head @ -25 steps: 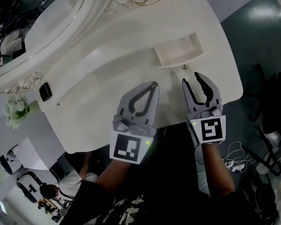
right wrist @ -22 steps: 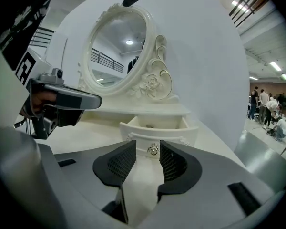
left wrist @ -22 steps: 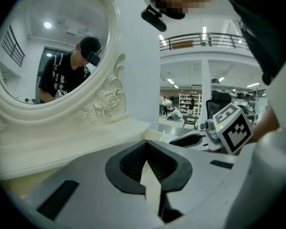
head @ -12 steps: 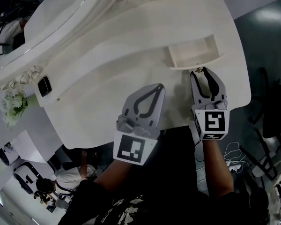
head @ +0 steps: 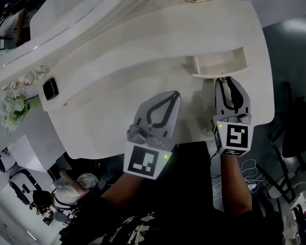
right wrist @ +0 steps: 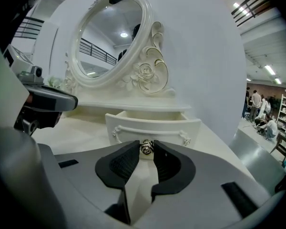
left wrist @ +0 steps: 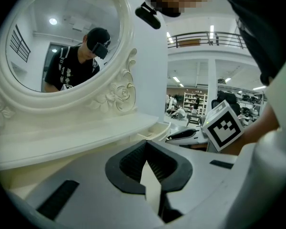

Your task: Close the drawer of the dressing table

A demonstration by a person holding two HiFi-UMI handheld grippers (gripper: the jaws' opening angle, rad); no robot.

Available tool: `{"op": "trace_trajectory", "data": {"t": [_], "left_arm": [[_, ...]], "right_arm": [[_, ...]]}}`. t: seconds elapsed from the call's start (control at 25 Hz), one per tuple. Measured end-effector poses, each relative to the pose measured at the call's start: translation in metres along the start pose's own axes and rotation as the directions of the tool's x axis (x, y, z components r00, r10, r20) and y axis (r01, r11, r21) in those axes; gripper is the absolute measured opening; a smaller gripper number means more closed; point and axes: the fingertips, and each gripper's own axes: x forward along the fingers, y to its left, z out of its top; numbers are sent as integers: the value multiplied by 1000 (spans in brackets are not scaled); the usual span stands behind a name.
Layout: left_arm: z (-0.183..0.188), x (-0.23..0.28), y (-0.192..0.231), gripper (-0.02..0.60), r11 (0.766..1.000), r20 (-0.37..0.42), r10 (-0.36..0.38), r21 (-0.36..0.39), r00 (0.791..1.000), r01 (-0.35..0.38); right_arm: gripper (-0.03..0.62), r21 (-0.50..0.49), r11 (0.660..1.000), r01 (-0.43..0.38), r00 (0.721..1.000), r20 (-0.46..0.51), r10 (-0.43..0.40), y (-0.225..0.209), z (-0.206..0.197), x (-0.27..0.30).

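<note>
Drawer (head: 219, 65) is open, pulled out from the raised back section of the dressing table, on the right part of the tabletop (head: 107, 101), below the carved mirror (right wrist: 109, 37). From the right gripper view I see the drawer front facing me, white, with a moulded garland and a small metal knob (right wrist: 146, 148) at its centre. My right tool (head: 226, 81) points straight at that front. Its jaws have just been closing, with the knob between the tips and the dark pads pressing on both sides of it, so it is clamped on the knob. My left tool (head: 174, 94) is over the tabletop near the front edge, just left of the right tool and well short of the drawer. Its jaws are together at the tips with nothing between them. I cannot tell if it touches the surface. Far left of the tabletop there is a small dark rectangular object (head: 50, 88), type unclear. White flowers (head: 10, 111) sit off the left end. The mirror shows a person's reflection in the left gripper view.
</note>
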Motion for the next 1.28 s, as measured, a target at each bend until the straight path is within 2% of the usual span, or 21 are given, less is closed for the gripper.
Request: {"op": "trace_trajectory", "data": {"t": [0.72,1.28], "left_arm": [[1,-4,4,2,1000,-11,22,-9,1000,-22],[5,-11,6,2,998,6,60,-4,998,-60]], "right_arm": [[86,26,999,-22,1000,14,21,-10,15,41],[86,-15,999,-51,998,20,51,-14,28,66]]}}
